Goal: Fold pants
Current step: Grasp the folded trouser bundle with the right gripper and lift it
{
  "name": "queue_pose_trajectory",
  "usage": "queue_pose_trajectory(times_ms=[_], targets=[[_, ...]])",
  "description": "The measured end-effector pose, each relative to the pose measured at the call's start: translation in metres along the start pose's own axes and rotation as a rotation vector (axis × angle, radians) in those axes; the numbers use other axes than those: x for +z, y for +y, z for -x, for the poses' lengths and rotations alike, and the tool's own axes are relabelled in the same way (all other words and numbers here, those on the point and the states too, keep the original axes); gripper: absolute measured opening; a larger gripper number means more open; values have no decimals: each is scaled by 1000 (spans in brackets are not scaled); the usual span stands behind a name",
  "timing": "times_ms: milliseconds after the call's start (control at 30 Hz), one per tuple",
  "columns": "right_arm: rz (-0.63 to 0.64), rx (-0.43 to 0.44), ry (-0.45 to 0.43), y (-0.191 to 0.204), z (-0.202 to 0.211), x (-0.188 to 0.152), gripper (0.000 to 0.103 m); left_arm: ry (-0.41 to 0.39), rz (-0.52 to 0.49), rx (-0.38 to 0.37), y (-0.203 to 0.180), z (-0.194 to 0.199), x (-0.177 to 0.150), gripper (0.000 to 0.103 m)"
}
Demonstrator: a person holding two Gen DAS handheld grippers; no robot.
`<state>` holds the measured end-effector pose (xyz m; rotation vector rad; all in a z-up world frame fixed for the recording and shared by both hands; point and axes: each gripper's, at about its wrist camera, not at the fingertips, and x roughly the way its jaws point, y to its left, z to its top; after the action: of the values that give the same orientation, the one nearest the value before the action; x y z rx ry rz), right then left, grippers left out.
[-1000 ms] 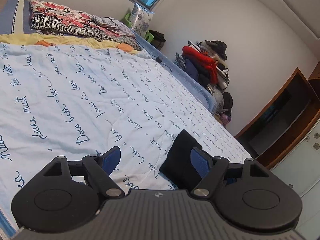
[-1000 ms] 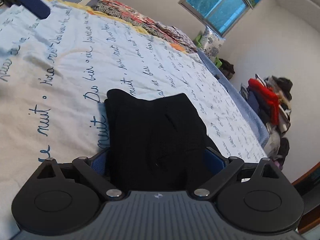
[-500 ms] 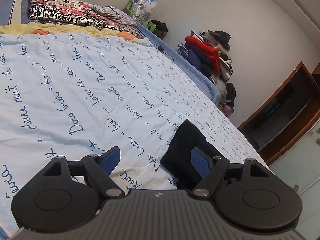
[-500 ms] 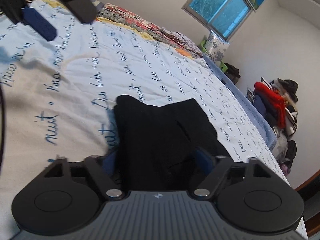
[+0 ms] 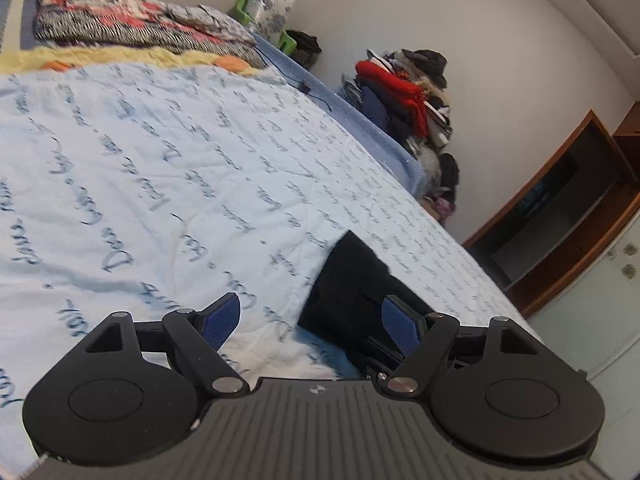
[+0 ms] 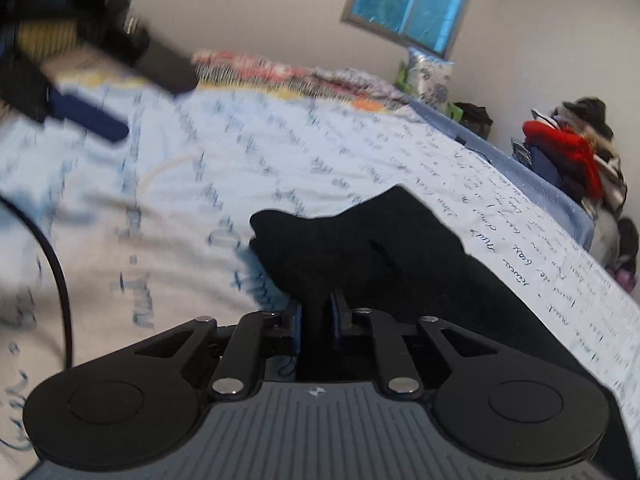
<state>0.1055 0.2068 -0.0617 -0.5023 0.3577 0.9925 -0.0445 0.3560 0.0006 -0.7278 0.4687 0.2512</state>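
Home bedroom. Bed [image 5: 168, 168] with a pale blue script-print cover, folded patterned blankets [image 5: 132, 28] stacked at the far end, heap of clothes [image 5: 404, 92] against the white wall, 1 window [image 6: 412, 4], dark wooden shelf unit [image 5: 568, 216] on the right.

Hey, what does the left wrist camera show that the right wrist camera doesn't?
Only the left wrist view shows the wooden cabinet and the left gripper open over the bedspread. Only the right wrist view shows the window and the right gripper shut on the black pants. Both show the pants, the bedspread and the clothes pile.
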Motion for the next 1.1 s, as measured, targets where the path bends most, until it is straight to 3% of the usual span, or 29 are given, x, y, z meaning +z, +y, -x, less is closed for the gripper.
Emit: queue_pose_trajectory(times_ms=[200, 433, 533, 667, 867, 1000, 1100], targets=[[-102, 8, -52, -12, 12, 2, 10, 110, 82, -125, -5, -44, 13, 81], [-176, 13, -81, -22, 20, 2, 11, 265, 206, -202, -7, -110, 19, 81], [-198, 14, -94, -27, 23, 1, 11, 295, 241, -215, -7, -130, 21, 82], [-220, 20, -91, -31, 22, 1, 11, 301, 299, -205, 2, -139, 24, 82], [-265, 26, -108, -41, 25, 2, 11, 234, 353, -217, 24, -107, 29, 87], [-297, 42, -118, -46, 27, 3, 11, 295, 455, -234, 41, -119, 19, 88], [-294, 46, -116, -46, 28, 3, 11, 329, 469, -268, 37, -135, 18, 88]])
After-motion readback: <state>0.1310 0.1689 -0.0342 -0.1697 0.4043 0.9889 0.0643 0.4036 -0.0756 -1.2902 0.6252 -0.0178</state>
